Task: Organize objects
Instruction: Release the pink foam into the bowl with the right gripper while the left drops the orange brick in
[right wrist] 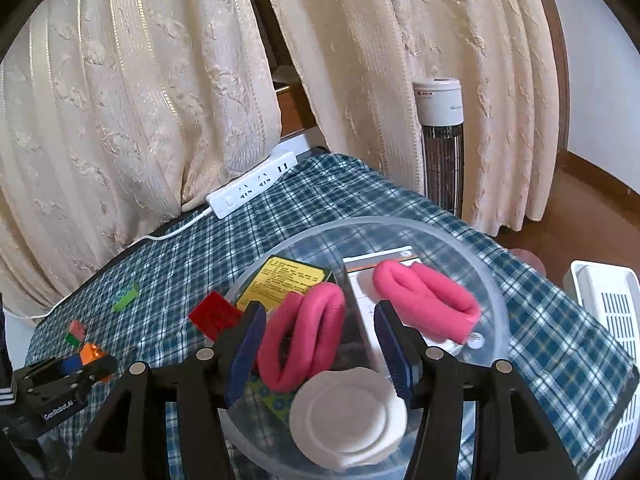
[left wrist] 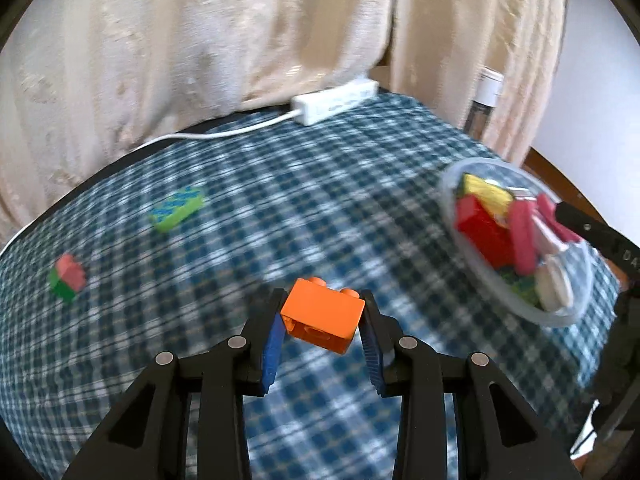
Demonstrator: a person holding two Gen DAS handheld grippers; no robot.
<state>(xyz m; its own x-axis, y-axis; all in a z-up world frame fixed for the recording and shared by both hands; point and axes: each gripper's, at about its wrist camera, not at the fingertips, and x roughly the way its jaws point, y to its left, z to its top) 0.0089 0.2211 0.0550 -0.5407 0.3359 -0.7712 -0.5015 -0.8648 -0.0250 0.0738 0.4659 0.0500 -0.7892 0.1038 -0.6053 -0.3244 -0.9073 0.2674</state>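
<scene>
My left gripper (left wrist: 323, 318) is shut on an orange brick (left wrist: 322, 314) and holds it above the checked tablecloth (left wrist: 320, 200). It also shows at the left of the right wrist view (right wrist: 86, 360). A clear round bowl (left wrist: 472, 264) at the right holds a red brick (left wrist: 482, 232), a yellow card (left wrist: 486, 192), pink foam rolls (left wrist: 524, 236) and a white disc (left wrist: 554, 284). My right gripper (right wrist: 320, 344) hovers open over that bowl (right wrist: 492, 288), its fingers either side of a pink roll (right wrist: 304, 340), not gripping it.
A green-blue brick (left wrist: 178, 208) and a red-green brick (left wrist: 68, 276) lie on the cloth at the left. A white power strip (left wrist: 336, 100) with cord lies at the far edge by cream curtains. A white basket (right wrist: 608, 320) and a tower heater (right wrist: 442, 140) stand at the right.
</scene>
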